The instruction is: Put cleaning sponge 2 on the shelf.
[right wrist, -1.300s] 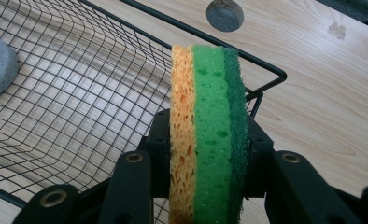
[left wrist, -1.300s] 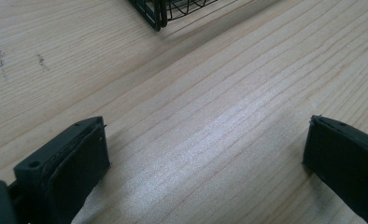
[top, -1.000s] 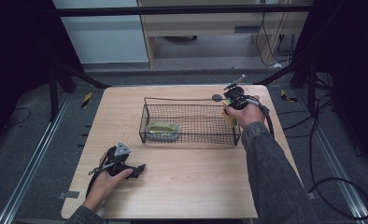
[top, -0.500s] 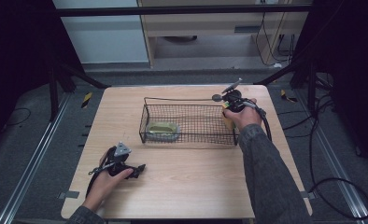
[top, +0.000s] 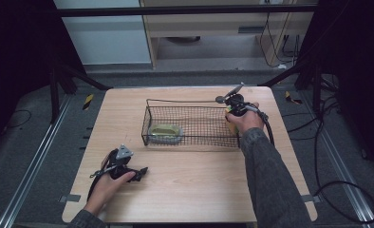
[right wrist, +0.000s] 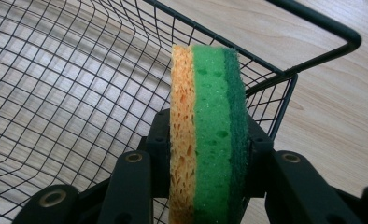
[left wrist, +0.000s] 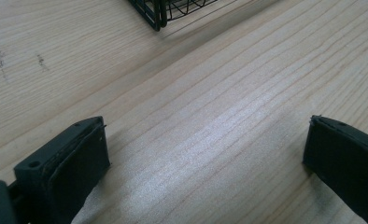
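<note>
Starting at the left of the high view: the left gripper (top: 138, 174) is lying on the wooden table (top: 199, 190) near the front-left corner, with the person's left hand (top: 107, 183) wrapped around it. Its own camera has the two black jaws spread wide with bare wood grain between them, so it's released, nothing in it. A corner of the wire basket (left wrist: 166, 11) pokes in at the top of that view, well apart from the jaws.

Mid-table sits that black wire basket (top: 192, 102), long side running left-right. Inside at its left end there's a greenish-yellow thing (top: 165, 131) on the floor of the basket, probably another sponge, but it's too small to say for sure.

Over at the basket's right end, the right hand (top: 244, 121) holds the right gripper (top: 231, 114). In the right gripper view its jaws are clamped on a sponge (right wrist: 208, 135), standing on edge, orange layer on one side, light green in the middle, dark green scrubby layer on the other. The sponge is at the basket's corner, with the rim and mesh wall (right wrist: 102, 70) right behind it.
</note>
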